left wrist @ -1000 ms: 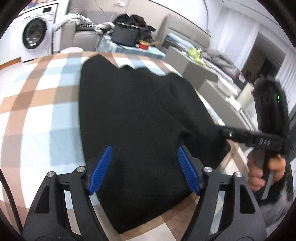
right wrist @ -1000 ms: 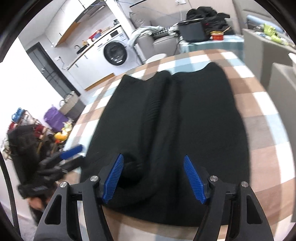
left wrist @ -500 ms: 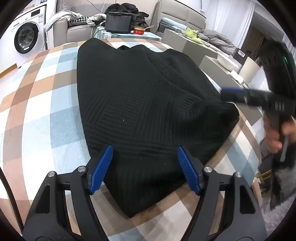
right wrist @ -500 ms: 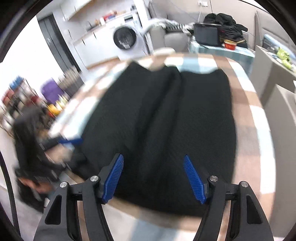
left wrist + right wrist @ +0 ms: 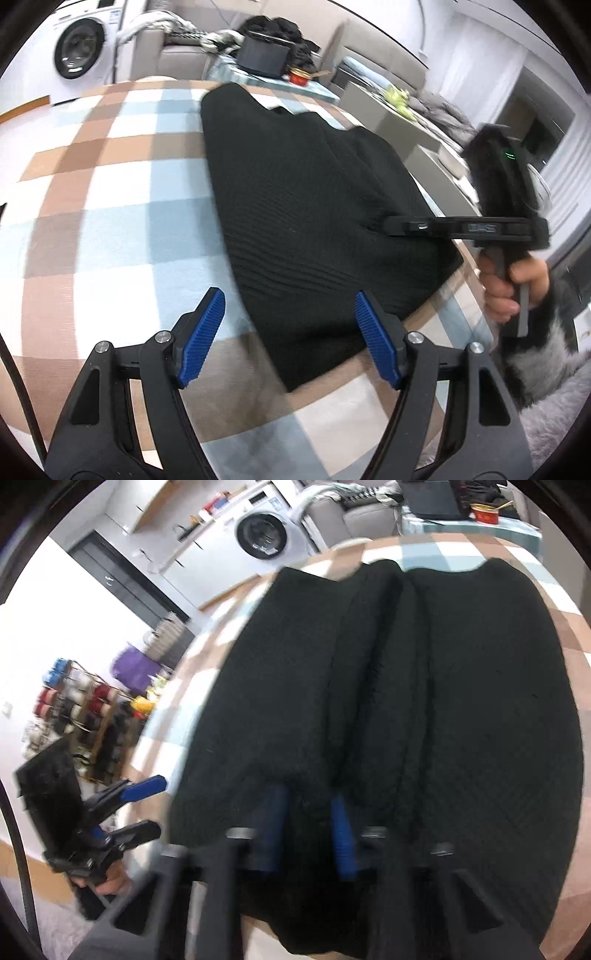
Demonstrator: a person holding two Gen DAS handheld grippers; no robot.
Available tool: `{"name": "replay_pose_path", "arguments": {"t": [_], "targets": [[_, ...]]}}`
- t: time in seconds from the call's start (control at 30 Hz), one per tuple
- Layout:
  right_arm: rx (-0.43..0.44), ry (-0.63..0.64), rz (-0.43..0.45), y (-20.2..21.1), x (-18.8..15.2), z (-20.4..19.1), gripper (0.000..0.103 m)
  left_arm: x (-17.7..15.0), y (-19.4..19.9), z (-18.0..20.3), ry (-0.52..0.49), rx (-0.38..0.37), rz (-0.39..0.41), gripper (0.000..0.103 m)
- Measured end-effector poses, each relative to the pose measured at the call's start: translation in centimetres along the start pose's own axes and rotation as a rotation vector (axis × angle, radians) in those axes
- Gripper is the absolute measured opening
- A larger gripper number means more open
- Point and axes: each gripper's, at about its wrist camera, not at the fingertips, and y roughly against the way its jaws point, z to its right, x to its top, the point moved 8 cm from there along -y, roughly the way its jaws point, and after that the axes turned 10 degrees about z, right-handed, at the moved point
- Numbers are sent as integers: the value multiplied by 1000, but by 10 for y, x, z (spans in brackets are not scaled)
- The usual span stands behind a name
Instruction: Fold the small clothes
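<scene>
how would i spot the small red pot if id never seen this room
Look past the far end of the checked tablecloth, beyond the black knit garment, to the low side table with the light blue cover. The red pot sits there, right of a black box. It is the only bright red thing among dark clothes and grey sofas.

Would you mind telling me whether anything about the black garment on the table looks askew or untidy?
The black knitted garment is not lying flat: a raised lengthwise ridge of bunched fabric runs down its middle on the checked tablecloth. The right gripper is narrowed around the ridge's near end.
</scene>
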Motion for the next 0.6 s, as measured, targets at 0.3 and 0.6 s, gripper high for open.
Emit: {"name": "replay_pose_path", "arguments": {"t": [0.3, 0.6], "targets": [[-125, 1, 66, 20, -1, 14, 12, 8, 3, -2, 8, -8, 7, 71], [60, -99, 18, 34, -30, 16, 47, -4, -21, 14, -30, -14, -57, 71]]}}
